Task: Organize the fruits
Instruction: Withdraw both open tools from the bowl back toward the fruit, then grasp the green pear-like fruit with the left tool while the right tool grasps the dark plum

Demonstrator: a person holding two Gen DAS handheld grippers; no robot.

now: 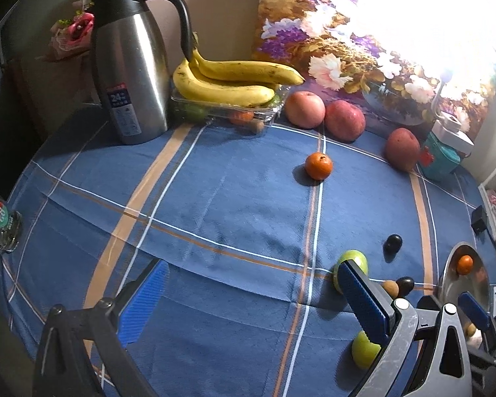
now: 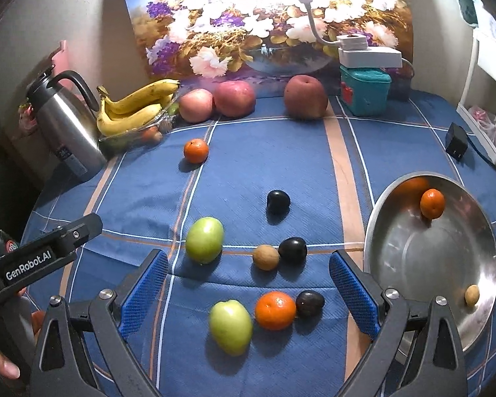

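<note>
Only right wrist view: near orange [image 2: 275, 310] between open claw [image 2: 249, 294].

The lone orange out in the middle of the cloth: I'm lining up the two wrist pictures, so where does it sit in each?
Left wrist: lone orange, right of centre, upper half, below the pale apple.
Right wrist: lone orange, left of centre, upper half, below the same apple.
Shared landmark: bananas.
</note>
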